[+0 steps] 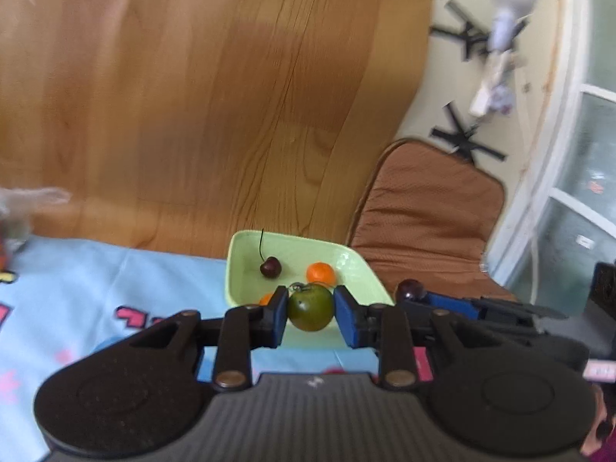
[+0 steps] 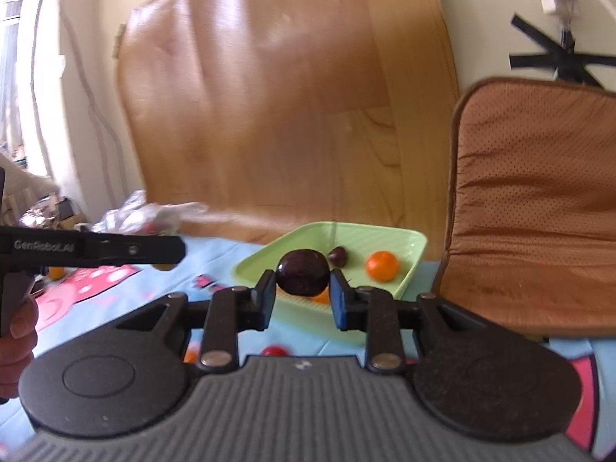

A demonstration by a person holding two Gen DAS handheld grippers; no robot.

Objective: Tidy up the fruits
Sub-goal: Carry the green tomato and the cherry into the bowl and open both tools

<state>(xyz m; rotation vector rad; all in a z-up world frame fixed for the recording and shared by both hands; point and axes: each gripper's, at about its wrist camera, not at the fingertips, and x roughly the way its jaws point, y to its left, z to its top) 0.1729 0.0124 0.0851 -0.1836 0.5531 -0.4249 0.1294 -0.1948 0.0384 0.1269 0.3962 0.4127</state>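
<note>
The left gripper (image 1: 311, 313) pinches a round dark-green tomato (image 1: 310, 311) between its blue pads, held just above the near edge of the pale-green square plastic tray (image 1: 246, 265). The right gripper (image 2: 303, 292) clamps a glossy dark-red cherry (image 2: 303, 272) between its fingertips, in front of the same tray. In the tray lie a stemmed dark cherry (image 1: 270, 267) and a small orange fruit (image 1: 320, 272). The tray sits on a light-blue patterned cloth (image 1: 107, 288).
</note>
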